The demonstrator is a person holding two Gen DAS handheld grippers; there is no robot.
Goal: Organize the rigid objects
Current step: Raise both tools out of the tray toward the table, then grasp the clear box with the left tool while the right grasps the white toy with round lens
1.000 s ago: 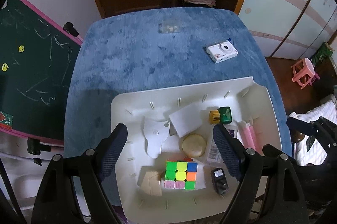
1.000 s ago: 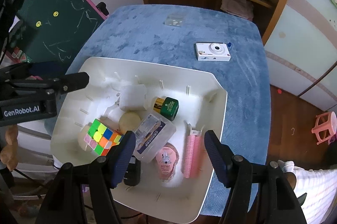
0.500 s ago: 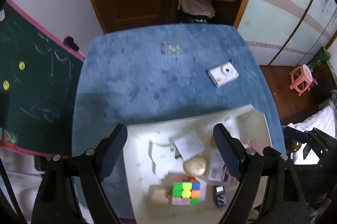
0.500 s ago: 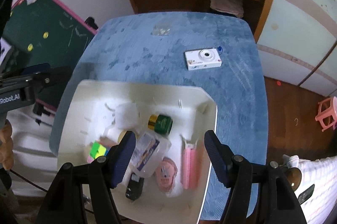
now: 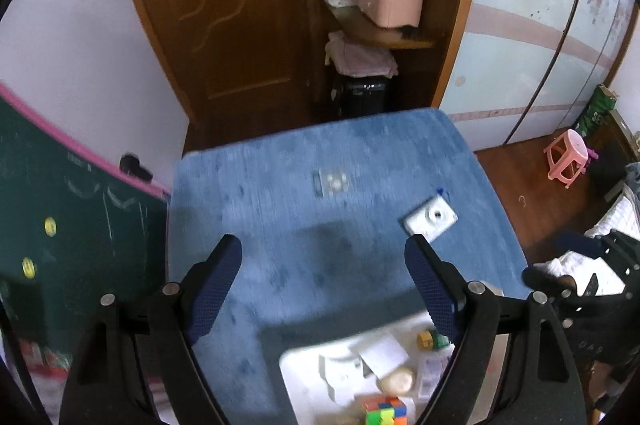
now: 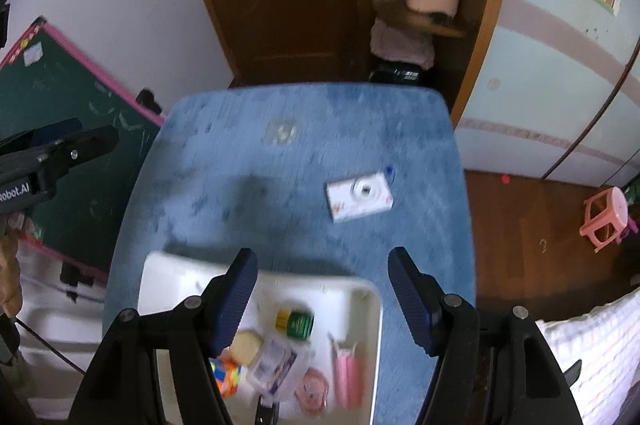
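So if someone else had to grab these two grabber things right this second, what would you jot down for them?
Left gripper: open, holding nothing, above the blue table.
Right gripper: open, holding nothing, over the far edge of the white tray.
In the tray: puzzle cube, green-capped bottle, clear bottle, pink brush, round beige piece and a few small bits.
Not yet in the tray: the white camera, lying flat on the table beyond the tray, and a small clear packet farther back.
Likely next: pick up the camera, probably with the right gripper, and put it in the tray.
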